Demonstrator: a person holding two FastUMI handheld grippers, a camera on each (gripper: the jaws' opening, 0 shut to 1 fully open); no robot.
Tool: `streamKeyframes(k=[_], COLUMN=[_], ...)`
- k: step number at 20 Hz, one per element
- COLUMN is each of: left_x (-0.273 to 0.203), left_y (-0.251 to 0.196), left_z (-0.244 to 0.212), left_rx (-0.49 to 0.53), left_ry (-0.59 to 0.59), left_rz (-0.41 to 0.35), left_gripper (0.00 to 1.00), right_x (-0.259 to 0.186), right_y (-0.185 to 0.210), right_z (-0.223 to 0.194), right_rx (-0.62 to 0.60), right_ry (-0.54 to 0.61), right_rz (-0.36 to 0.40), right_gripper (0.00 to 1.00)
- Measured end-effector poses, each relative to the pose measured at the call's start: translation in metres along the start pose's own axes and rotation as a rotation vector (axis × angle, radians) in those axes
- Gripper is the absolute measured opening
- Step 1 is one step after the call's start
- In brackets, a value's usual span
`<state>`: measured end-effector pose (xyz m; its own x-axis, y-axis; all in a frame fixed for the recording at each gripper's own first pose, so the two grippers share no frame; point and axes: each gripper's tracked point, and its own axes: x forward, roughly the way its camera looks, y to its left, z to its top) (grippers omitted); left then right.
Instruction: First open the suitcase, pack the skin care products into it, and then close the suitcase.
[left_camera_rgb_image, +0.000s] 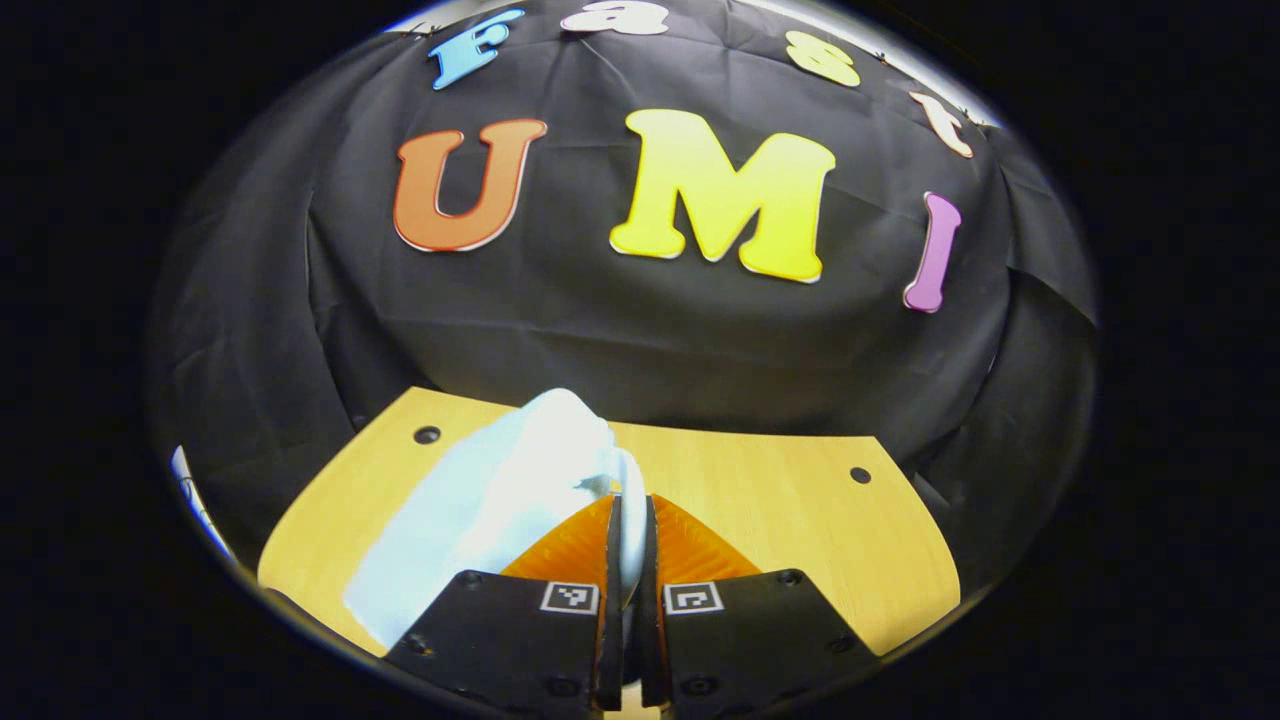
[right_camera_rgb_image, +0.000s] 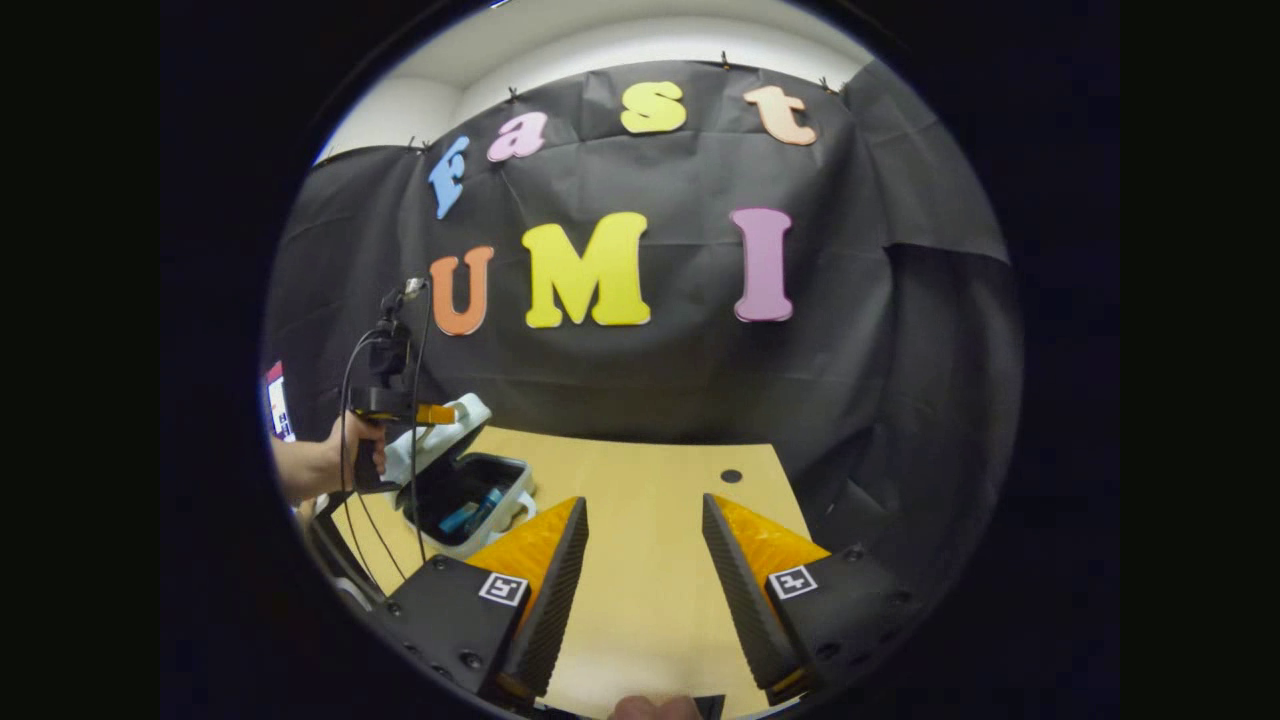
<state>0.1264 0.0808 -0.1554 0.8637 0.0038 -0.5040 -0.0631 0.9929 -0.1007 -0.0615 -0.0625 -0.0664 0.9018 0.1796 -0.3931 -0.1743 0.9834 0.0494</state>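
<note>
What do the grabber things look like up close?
Each has two wedge-shaped fingers on black blocks with screws and small square black-and-white markers, as on the right gripper. The left gripper has a black pistol handle with black cables looping off it.

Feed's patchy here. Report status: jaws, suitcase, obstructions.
Left gripper shut on suitcase lid, lid half raised. Right gripper open over bare table. Suitcase open, products inside. Nothing blocking.
</note>
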Motion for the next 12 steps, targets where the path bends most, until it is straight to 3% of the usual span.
streamKeyframes(k=[3, 7, 12], left_x=[0.021, 0.046, 0.067], left_y=[-0.026, -0.045, -0.054], left_z=[-0.035, -0.077, -0.113], left_rx=[0.051, 0.045, 0.070], left_ry=[0.012, 0.061, 0.122], left_rz=[-0.034, -0.064, -0.064], left_gripper=[0.10, 0.10, 0.10], right_x=[-0.010, -0.016, -0.018], right_y=[-0.016, -0.024, -0.016], right_z=[-0.004, -0.003, -0.008], right_rx=[-0.022, -0.046, -0.073], right_ry=[0.012, 0.015, 0.034], right_rz=[-0.055, -0.107, -0.120], right_gripper=[0.69, 0.69, 0.69])
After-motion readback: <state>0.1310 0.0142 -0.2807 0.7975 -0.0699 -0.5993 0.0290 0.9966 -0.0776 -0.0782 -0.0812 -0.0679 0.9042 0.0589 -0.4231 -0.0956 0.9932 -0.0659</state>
